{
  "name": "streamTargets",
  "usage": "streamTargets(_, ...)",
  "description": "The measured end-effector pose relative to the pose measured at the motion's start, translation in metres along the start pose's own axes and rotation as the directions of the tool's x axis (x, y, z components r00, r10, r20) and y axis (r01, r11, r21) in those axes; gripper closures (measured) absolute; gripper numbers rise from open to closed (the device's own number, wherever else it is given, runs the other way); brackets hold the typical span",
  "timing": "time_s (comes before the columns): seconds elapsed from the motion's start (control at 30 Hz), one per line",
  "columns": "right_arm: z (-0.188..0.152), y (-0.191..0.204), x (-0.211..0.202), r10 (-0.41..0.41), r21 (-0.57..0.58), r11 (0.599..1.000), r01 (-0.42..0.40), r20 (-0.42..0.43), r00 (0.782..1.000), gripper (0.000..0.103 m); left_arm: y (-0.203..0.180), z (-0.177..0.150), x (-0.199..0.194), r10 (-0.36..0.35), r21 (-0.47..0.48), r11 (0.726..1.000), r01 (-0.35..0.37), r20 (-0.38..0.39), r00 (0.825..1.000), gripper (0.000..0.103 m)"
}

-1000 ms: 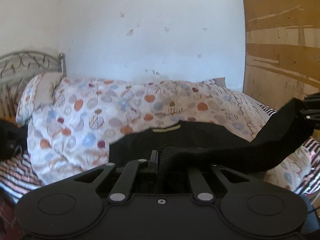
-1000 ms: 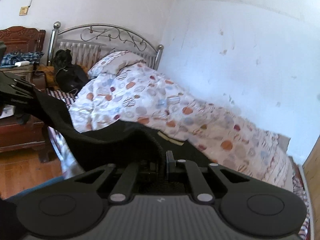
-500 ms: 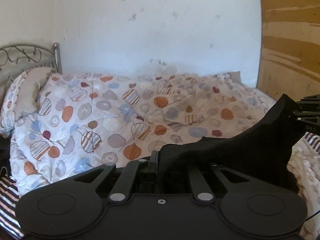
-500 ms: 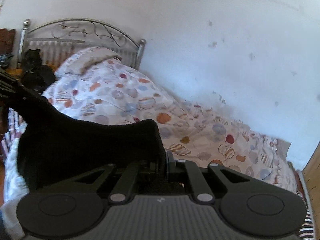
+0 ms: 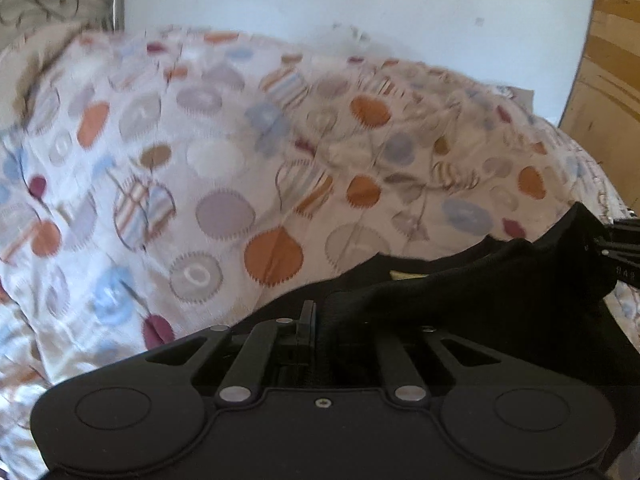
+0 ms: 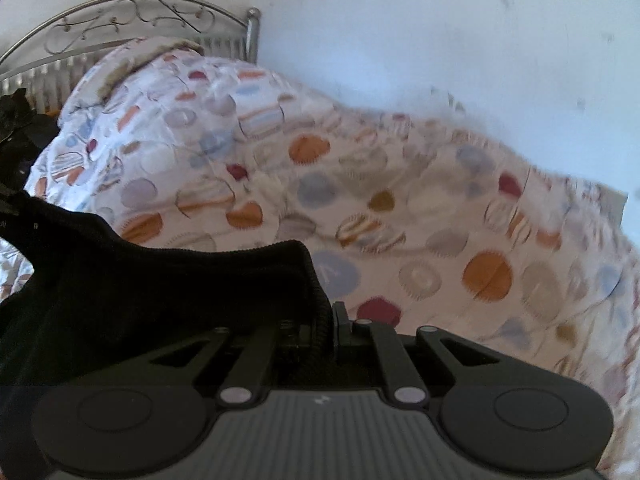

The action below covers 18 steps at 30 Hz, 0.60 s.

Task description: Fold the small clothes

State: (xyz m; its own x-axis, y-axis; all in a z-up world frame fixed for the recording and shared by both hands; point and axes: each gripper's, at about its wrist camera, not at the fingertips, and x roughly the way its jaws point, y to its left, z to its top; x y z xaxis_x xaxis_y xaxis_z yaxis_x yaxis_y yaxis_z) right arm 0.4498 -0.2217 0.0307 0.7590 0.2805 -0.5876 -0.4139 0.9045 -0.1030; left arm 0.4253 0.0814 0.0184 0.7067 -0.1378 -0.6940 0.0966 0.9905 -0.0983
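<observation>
Black garment [image 5: 472,304]: a small knit piece with a ribbed edge, held off the bed between the two tools, its lower part draping toward the quilt [image 5: 224,168].

Position: in the left wrist view it runs from the centre out to 3 o'clock; in the right wrist view [image 6: 160,292] it fills the 9 o'clock side.

Left hand-held gripper [image 5: 316,320]: jaws narrow, pinching one ribbed edge of the garment.

Right hand-held gripper [image 6: 326,320]: jaws narrow, clamped on the opposite ribbed edge. Its tip also shows at 3 o'clock in the left wrist view, buried in cloth.

Change over the last second: both cameras have tipped downward and moved nearer the bed. The wall took up much of each earlier view; the quilt now takes most of it. The cloth, drawn out long and thin between the tools a second ago, hangs shorter and fuller. Motion blur on the quilt indicates the tools are moving.

Bearing on the task: judged to be the lay-down step, with the garment carried down to the quilt to be spread flat. No fold is made yet.

Labels and writing: a pale yellowish tag [image 5: 408,275] sits at the inner neck edge, print unreadable. Faint white letters on the right tool's body at 3 o'clock, too small to read. A small pale mark on the right tool's housing, not legible.

Surroundings: metal headboard [image 6: 132,24] at 11 o'clock; wooden panel [image 5: 612,60] at 2 o'clock.
</observation>
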Motion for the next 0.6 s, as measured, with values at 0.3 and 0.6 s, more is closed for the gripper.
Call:
streamTargets(0.3, -0.014, -0.003, 0.031, -0.007, 0.033, 0.999, 0.009, -0.048, 0.999, 0.09, 0.01, -0.003, 0.042, 0.0, -0.063, 0.998, -0.004, -0.05, 0.999, 0.095)
streamTargets(0.6, -0.018, -0.037, 0.025, -0.048, 0.176, 0.983, 0.052, -0.03, 0.998, 0.008, 0.024, 0.004, 0.046, 0.024, -0.236, 0.971, -0.042, -0.079, 0.997, 0.041)
